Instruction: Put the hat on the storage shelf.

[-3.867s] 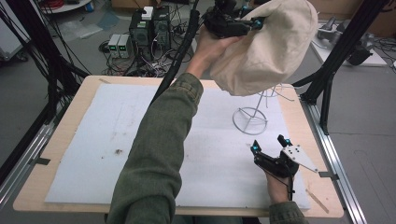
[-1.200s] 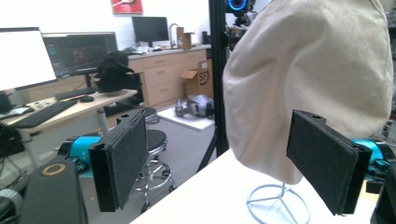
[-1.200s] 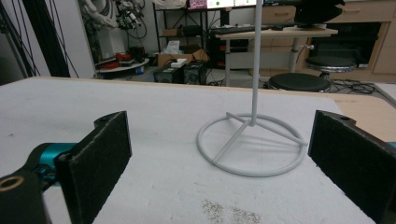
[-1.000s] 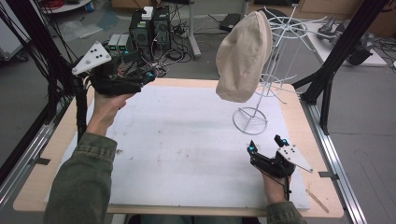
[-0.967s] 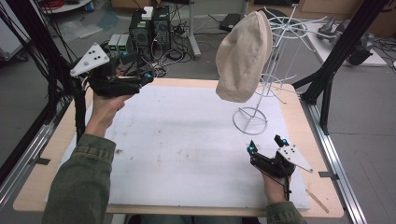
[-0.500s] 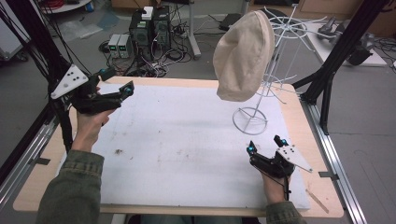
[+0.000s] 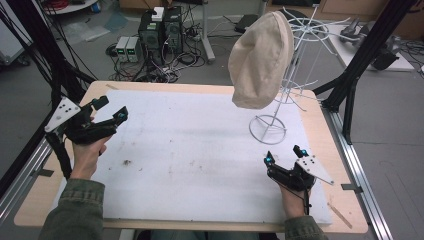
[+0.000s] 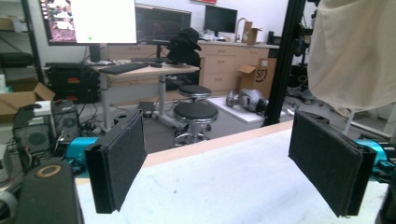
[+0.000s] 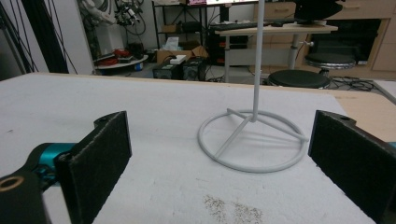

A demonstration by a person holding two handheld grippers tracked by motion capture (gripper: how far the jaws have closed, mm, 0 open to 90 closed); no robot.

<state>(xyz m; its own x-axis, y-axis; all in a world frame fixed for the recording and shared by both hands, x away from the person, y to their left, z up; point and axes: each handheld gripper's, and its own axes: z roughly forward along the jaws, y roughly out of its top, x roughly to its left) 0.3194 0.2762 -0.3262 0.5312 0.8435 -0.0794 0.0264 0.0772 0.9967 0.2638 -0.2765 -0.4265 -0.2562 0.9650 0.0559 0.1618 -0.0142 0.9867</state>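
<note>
A cream cloth hat (image 7: pixel 261 60) hangs on a white wire rack (image 7: pixel 295 75) whose ring base (image 7: pixel 267 128) stands on the white mat at the right. In the left gripper view the hat (image 8: pixel 352 51) shows at the upper right. My left gripper (image 7: pixel 111 110) is held above the mat's left edge, open and empty, far from the hat. The right gripper (image 7: pixel 282 154) rests low near the front right, open and empty, just in front of the ring base (image 9: pixel 252 140); the right gripper view shows the rack's pole rising from that ring.
A white mat (image 7: pixel 190 150) covers the wooden table (image 7: pixel 330 125). Small dark specks (image 7: pixel 125 161) lie on the mat at left of centre. Black frame posts (image 7: pixel 360 55) stand at the right and left; computers and cables (image 7: pixel 160 30) sit on the floor beyond the far edge.
My left hand let go of the hat on the rack, then drew back leftward and down to the mat's left edge. The right gripper has stayed put.
</note>
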